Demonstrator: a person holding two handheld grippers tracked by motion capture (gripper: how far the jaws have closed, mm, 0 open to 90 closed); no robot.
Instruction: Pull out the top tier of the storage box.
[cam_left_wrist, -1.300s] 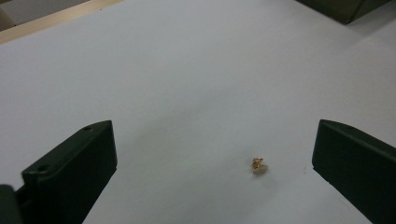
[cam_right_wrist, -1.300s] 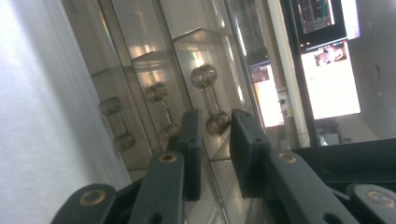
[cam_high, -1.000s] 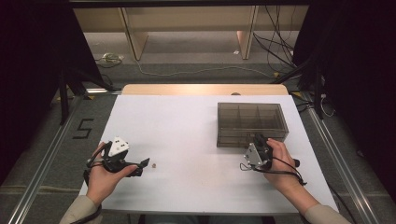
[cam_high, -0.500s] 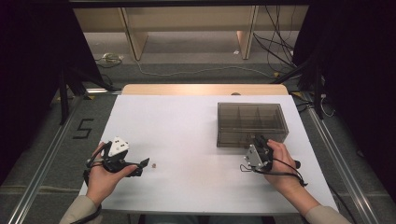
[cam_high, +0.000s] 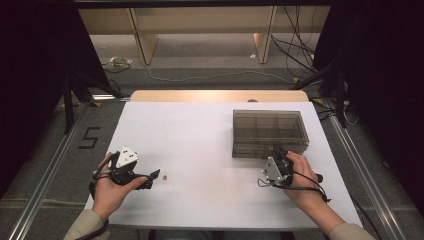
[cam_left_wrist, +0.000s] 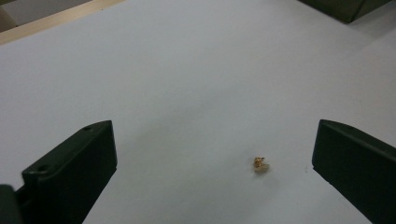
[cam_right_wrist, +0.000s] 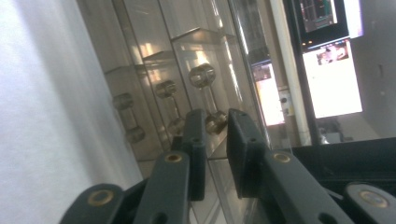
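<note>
Your left gripper (cam_high: 154, 178) lies low at the near left of the white table (cam_high: 200, 130), held in your left hand (cam_high: 112, 187), its grey three-cornered plate (cam_high: 127, 156) facing up. In the left gripper view its jaws stand wide apart with nothing between the pads. A small gold-coloured piece (cam_left_wrist: 261, 164) rests on the bare table ahead of them, closer to the jaw on that view's right; from above the same speck (cam_high: 165, 176) sits just beside the jaw tips, not touching them.

Across the middle the table is bare white, with a strip of pale wood (cam_high: 220, 95) along its far edge.

At the right, the smoky transparent compartment box (cam_high: 270, 132) stands with its lid down. Your right hand (cam_high: 300, 180) holds the right gripper (cam_high: 278, 150) against the box's near wall. In the right gripper view its jaws (cam_right_wrist: 215, 140) have just been opening and now stand a narrow gap apart, with the box's brass-coloured clasp (cam_right_wrist: 208, 98) seen through the gap; I cannot tell whether the pads touch it.
</note>
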